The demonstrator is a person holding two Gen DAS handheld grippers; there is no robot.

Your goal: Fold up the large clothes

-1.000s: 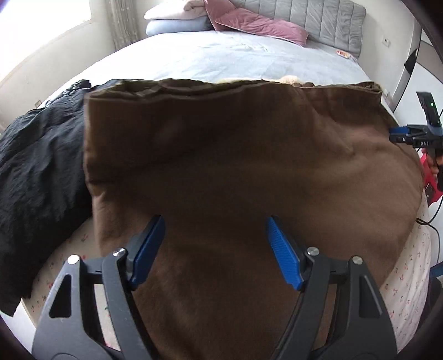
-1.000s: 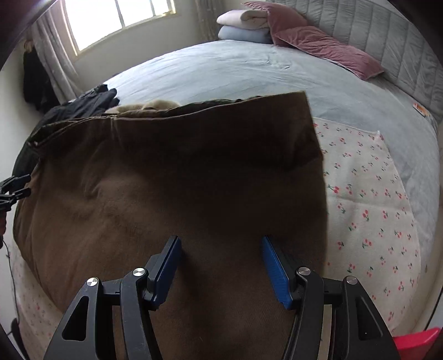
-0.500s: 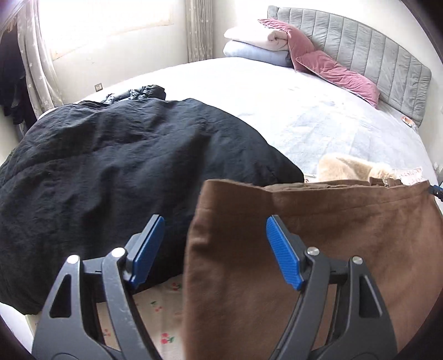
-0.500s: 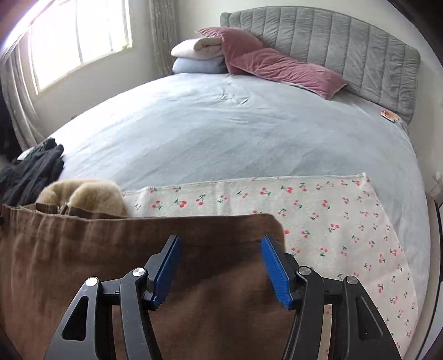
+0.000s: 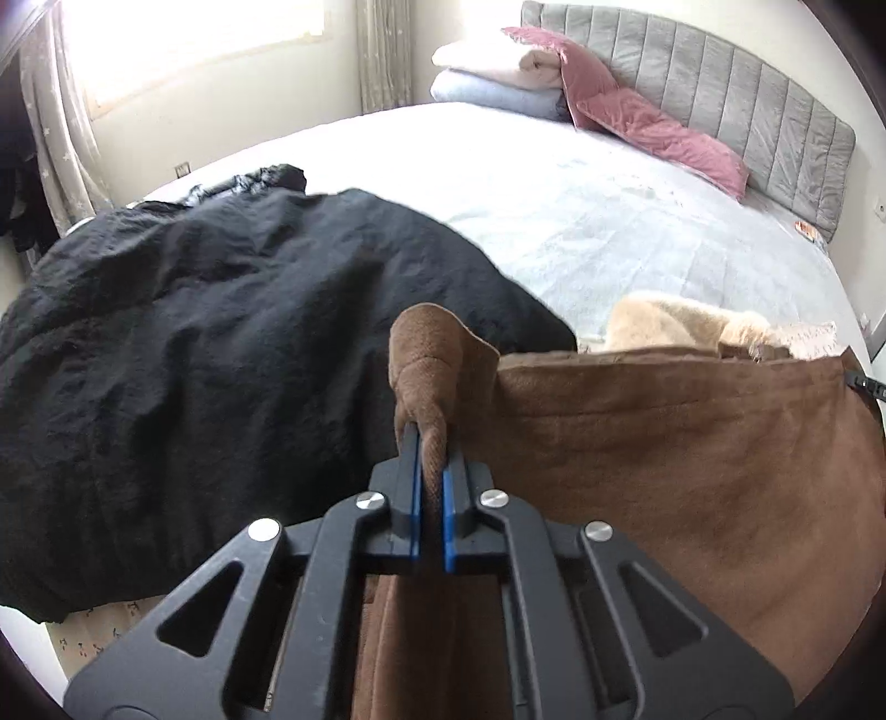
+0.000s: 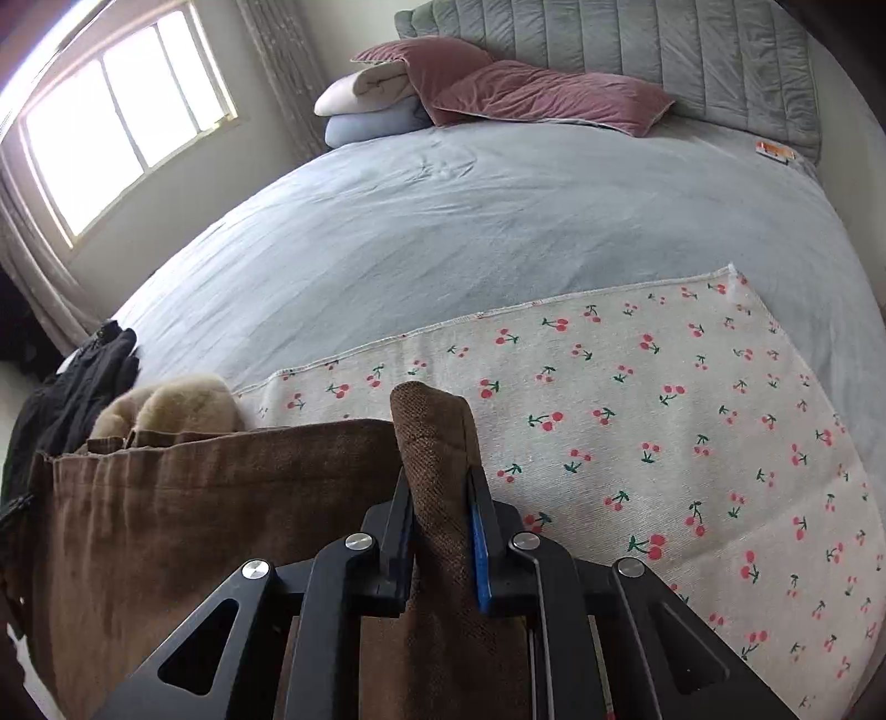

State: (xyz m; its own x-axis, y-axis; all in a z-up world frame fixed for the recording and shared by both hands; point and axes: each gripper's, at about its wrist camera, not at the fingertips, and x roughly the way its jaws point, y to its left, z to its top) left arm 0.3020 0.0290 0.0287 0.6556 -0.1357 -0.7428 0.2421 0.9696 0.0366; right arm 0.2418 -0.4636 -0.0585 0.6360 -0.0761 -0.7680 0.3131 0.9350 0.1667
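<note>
Stretching sideways, brown garment (image 5: 692, 471) is pinched by left gripper (image 5: 431, 471) and right gripper (image 6: 440, 498).

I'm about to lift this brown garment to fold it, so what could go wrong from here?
1. Each gripper, left and right, pinches only a small bunched corner of the brown garment, so it may slip out.
2. The black garment lies right beside it and could get dragged along.
3. The fluffy cream item at its far edge may catch.

grey bedspread (image 6: 498, 221) covers the bed, with a cherry-print cloth (image 6: 692, 421) laid on its near part. two pink pillows (image 6: 526, 94) lean on the padded grey headboard (image 6: 692, 50), beside stacked folded blankets (image 6: 371, 105). bright window (image 6: 122, 122) on the left wall.
</note>
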